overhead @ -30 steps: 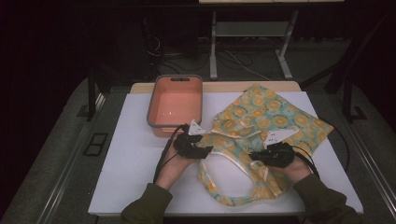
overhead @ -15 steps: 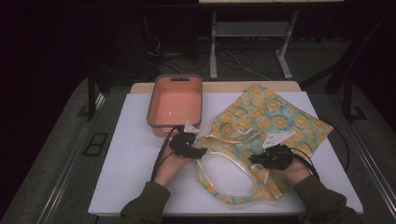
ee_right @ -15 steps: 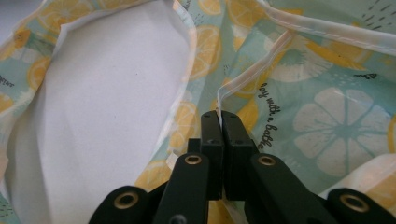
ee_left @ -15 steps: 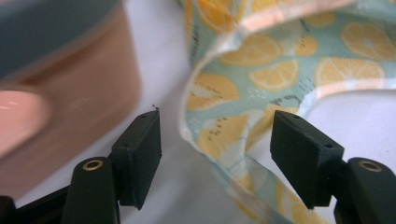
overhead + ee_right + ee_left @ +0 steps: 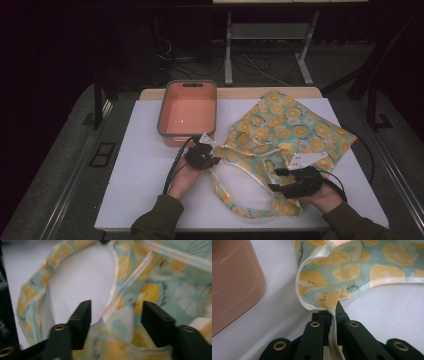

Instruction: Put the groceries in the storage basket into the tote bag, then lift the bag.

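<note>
A lemon-print cloth (image 5: 290,125) with long straps lies spread on the white table (image 5: 140,170), right of centre. My left gripper (image 5: 214,160) is shut on the cloth's cream-bound edge (image 5: 329,300) near the tub's front corner; the binding runs down between its jaws (image 5: 332,312). My right gripper (image 5: 276,180) sits at the near right over the cloth's lower part. Its jaws have just been opening and stand apart (image 5: 116,312), with loose cloth (image 5: 150,290) lying under and between them, not pinched.
A salmon-pink tub (image 5: 162,120) with a grey rim stands at the back left of the table, close to my left gripper (image 5: 234,285). A looped strap (image 5: 225,197) trails toward the table's near edge. Cables run from both grippers.
The right gripper has let go of the cloth, opened, and drawn back toward the near right. The left gripper's jaws have closed on the cloth's edge.
</note>
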`<state>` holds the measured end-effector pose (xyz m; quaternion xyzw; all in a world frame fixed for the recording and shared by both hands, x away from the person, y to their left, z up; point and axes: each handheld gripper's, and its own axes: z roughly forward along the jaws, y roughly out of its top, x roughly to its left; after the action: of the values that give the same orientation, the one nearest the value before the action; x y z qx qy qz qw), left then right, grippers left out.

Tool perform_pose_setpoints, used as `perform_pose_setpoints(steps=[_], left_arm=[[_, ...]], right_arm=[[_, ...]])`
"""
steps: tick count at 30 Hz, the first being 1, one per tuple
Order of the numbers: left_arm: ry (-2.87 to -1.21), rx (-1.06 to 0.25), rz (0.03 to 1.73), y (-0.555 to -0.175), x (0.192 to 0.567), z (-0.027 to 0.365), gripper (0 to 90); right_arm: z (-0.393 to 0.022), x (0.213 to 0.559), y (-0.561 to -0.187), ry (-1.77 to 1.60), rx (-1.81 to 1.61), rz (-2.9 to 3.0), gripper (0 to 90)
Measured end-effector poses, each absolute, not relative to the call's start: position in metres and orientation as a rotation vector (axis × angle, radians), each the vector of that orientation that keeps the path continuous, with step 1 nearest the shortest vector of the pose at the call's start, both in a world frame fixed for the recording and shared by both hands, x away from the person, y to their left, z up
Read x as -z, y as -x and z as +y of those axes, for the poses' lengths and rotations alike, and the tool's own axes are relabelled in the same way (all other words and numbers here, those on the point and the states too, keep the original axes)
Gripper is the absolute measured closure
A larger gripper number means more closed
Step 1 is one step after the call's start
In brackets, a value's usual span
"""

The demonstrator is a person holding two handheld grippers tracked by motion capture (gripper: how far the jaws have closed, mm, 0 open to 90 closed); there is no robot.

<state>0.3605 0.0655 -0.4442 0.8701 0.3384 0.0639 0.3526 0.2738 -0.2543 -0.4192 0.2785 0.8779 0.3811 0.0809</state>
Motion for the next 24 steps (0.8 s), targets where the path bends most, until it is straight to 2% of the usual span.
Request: perform_pose_setpoints(steps=[2,6,7,8,10,14,16,24], left_arm=[[-2.246,-0.161,0.878,-0.361,0.444,0.066,88.3],[-2.219,-0.148,0.882,-0.362,0.443,0.068,88.5],[-2.212,-0.143,0.885,-0.362,0.443,0.069,88.6],[-2.206,-0.14,0.885,-0.362,0.442,0.069,88.6],[-2.2,-0.137,0.886,-0.361,0.441,0.07,88.6],[-2.177,-0.127,0.883,-0.361,0.439,0.071,88.7],[-2.171,-0.126,0.879,-0.36,0.438,0.071,88.7],[-2.053,-0.111,0.863,-0.357,0.426,0.075,88.9]], right_arm=[[-0.249,0.426,-0.27,-0.82,-1.092,2.64,33.8],[-0.237,0.438,-0.268,-0.809,-0.99,2.665,32.6],[-0.236,0.441,-0.268,-0.801,-0.955,2.667,34.9],[-0.236,0.443,-0.27,-0.807,-0.938,2.679,43.8],[-0.238,0.444,-0.271,-0.812,-0.949,2.689,50.6],[-0.243,0.444,-0.275,-0.817,-0.956,2.669,79.1],[-0.246,0.444,-0.277,-0.812,-0.956,2.658,87.5],[-0.253,0.437,-0.284,-0.809,-1.005,2.589,88.7]])
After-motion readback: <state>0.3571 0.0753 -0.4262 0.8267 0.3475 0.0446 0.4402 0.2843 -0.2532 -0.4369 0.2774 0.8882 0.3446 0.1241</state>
